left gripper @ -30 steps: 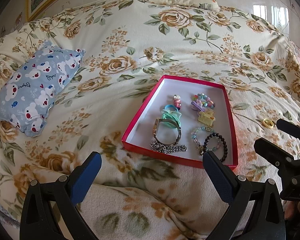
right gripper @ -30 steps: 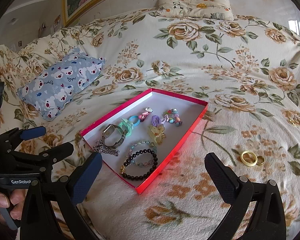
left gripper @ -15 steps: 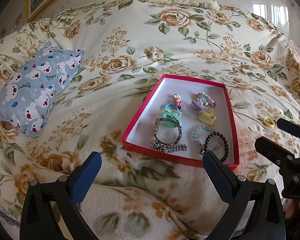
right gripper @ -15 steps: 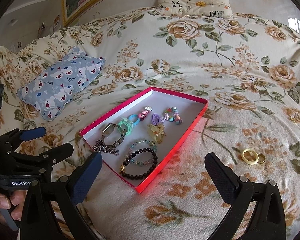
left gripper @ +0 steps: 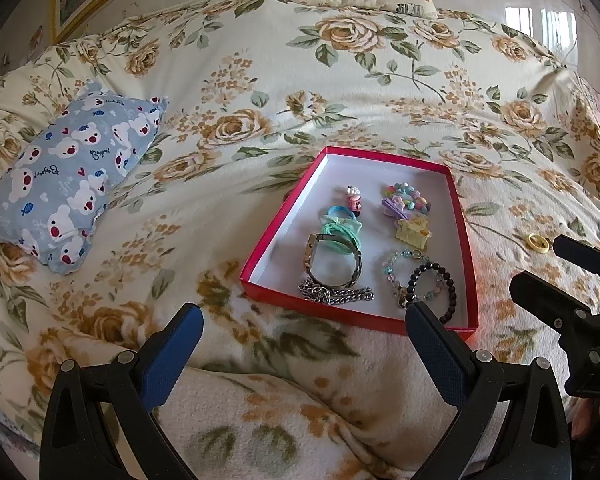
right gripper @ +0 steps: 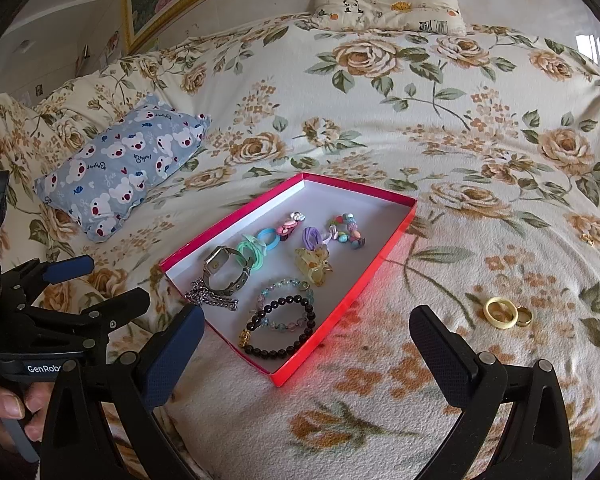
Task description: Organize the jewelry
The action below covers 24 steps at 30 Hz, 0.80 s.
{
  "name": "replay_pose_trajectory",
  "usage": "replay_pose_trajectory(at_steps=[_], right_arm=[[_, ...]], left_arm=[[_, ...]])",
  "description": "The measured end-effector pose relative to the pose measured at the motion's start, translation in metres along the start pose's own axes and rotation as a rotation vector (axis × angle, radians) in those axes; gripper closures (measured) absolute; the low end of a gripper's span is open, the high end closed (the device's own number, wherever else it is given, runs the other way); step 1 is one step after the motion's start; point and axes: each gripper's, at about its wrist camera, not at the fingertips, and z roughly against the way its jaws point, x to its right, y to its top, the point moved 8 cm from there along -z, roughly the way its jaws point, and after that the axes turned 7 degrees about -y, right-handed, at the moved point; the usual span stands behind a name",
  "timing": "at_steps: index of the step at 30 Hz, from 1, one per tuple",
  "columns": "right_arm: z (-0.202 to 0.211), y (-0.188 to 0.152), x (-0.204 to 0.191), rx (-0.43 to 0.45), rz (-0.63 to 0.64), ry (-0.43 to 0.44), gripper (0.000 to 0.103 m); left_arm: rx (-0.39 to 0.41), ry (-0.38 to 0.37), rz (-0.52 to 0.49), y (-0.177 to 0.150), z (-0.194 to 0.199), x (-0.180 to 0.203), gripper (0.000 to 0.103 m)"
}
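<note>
Red cardboard made the tray (right gripper: 384, 254), and it sat on the flowery bedspread (right gripper: 420, 120) with most of the jewelry already inside. A watch (right gripper: 224, 270), a silver chain (right gripper: 210, 300), a black bead bracelet (right gripper: 278, 328) and some bright hair ties (right gripper: 256, 248) lay in it, close together.

Two rings were left out on the blanket, to the right of the tray and well apart from it: a yellow ring (right gripper: 499, 312) and a smaller gold ring (right gripper: 523, 316), touching each other. One more tiny gold thing (right gripper: 588, 239) lay farther off, too small to tell what it was.

Both tools were held low over the blanket. The right gripper (right gripper: 306, 346) was spread wide and held nothing. The left gripper (left gripper: 302, 354) was spread wide too, and empty.

The next job was probably the rings, and the right gripper was the nearer one. To do it well, it should have come down with one finger on each side of the yellow ring only, so the gold one did not get pushed away. The blanket was soft and fluffy, so a ring could sink in. A slow, gentle squeeze would have been best, then a lift and a drop into a bare part of the tray.
</note>
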Motion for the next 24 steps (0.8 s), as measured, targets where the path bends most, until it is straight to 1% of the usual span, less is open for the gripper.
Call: replay_pose_trajectory(at_steps=[15, 24], right_arm=[[-0.004, -0.003, 0.004, -0.013, -0.009, -0.004, 0.000], [-0.014, -0.003, 0.010, -0.052, -0.014, -0.011, 0.000]], left_arm=[[-0.010, -0.010, 0.005, 0.002, -0.007, 0.001, 0.001], [-0.041, -0.033, 0.029, 0.010, -0.019, -0.002, 0.001]])
